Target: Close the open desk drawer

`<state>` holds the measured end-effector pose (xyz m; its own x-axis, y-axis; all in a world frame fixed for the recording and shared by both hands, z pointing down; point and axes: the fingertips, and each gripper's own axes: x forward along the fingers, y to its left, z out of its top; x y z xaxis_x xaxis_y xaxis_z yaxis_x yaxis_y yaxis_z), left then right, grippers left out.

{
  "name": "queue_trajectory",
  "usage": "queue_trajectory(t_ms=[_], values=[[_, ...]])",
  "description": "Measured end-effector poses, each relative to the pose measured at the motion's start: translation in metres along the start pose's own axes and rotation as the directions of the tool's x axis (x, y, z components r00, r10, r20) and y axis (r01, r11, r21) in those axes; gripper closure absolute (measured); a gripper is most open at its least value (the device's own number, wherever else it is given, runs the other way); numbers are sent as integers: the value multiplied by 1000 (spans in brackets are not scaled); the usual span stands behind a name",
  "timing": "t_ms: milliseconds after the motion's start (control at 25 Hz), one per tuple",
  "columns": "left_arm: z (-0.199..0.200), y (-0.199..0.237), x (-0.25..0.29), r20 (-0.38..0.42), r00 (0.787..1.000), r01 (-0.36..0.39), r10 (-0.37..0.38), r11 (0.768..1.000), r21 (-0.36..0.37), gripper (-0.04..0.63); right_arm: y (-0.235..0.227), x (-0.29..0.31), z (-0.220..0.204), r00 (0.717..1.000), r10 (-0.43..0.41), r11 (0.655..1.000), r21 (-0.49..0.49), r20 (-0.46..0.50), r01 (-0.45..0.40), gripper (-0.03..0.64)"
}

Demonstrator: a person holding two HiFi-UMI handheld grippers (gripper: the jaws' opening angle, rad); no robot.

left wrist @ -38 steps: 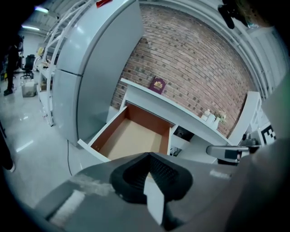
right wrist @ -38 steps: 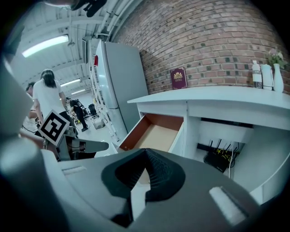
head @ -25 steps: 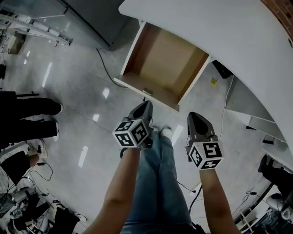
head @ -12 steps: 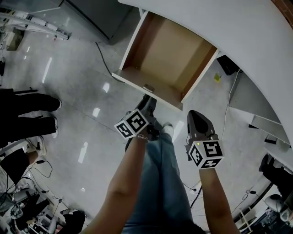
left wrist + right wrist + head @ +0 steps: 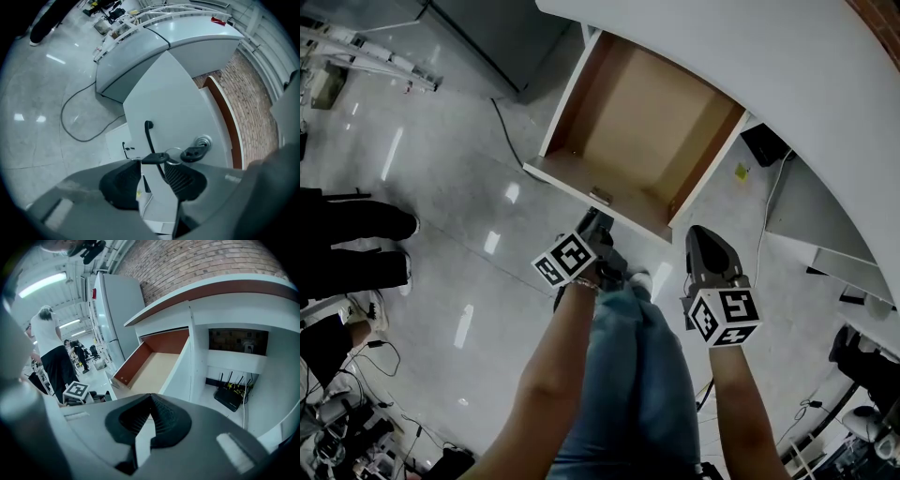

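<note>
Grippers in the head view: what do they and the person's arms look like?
The left gripper and right gripper are dark grey, tapered shells with black ribbed pads; each carries a white cube printed with black square markers. The forearms are bare, no sleeves visible, and the person wears blue jeans.

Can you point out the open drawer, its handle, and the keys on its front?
drawer [image 5: 637,122], head view, bare wooden bottom.
handle [image 5: 149,138], left gripper view, upper stretch of the black bar.
keys [image 5: 193,153], left gripper view, black head beside the lock.
</note>
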<state>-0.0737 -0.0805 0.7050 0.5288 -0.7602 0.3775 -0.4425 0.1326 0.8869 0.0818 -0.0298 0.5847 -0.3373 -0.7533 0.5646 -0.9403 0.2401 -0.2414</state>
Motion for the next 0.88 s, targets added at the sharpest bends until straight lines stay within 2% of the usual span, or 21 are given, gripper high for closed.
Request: queue_trajectory(t_ms=[120, 280, 440, 520, 560, 600, 680, 720, 760, 800, 880], values=[[-1, 5, 5, -3, 1000, 30, -30, 999, -18, 449, -5, 5, -1, 1000, 1, 1000, -7, 5, -1, 617], [-3, 12, 9, 9, 994, 106, -106, 991, -81, 379, -10, 11, -8, 1000, 3, 1000, -19, 1, -2, 617], [-4, 17, 13, -1, 977, 212, -214, 969, -131, 311, -15, 11, 1, 998, -6, 999, -34, 65, 8, 617], [-5, 15, 16, -9, 957, 283, -288, 946, -159, 313, -19, 10, 9, 995, -9, 999, -36, 104, 12, 617], [-5, 12, 16, -5, 941, 331, -337, 927, -177, 330, -21, 11, 11, 993, -10, 999, -39, 117, 15, 617], [-5, 7, 15, 4, 919, 387, -394, 902, -192, 376, -23, 12, 13, 992, -13, 999, -43, 125, 18, 617], [-2, -7, 12, 30, 863, 498, -504, 842, -208, 500, -27, 15, 13, 991, -19, 999, -47, 132, 25, 617], [-1, -11, 10, 42, 842, 533, -537, 820, -210, 568, -29, 16, 12, 991, -24, 998, -46, 133, 30, 617], [0, -14, 9, 50, 832, 550, -553, 809, -208, 580, -31, 17, 11, 991, -29, 998, -43, 132, 35, 617], [1, -14, 9, 53, 830, 553, -555, 807, -206, 580, -32, 17, 9, 991, -33, 999, -39, 130, 38, 617], [0, -14, 10, 46, 838, 541, -544, 816, -202, 575, -32, 15, 6, 992, -36, 999, -31, 123, 40, 617]])
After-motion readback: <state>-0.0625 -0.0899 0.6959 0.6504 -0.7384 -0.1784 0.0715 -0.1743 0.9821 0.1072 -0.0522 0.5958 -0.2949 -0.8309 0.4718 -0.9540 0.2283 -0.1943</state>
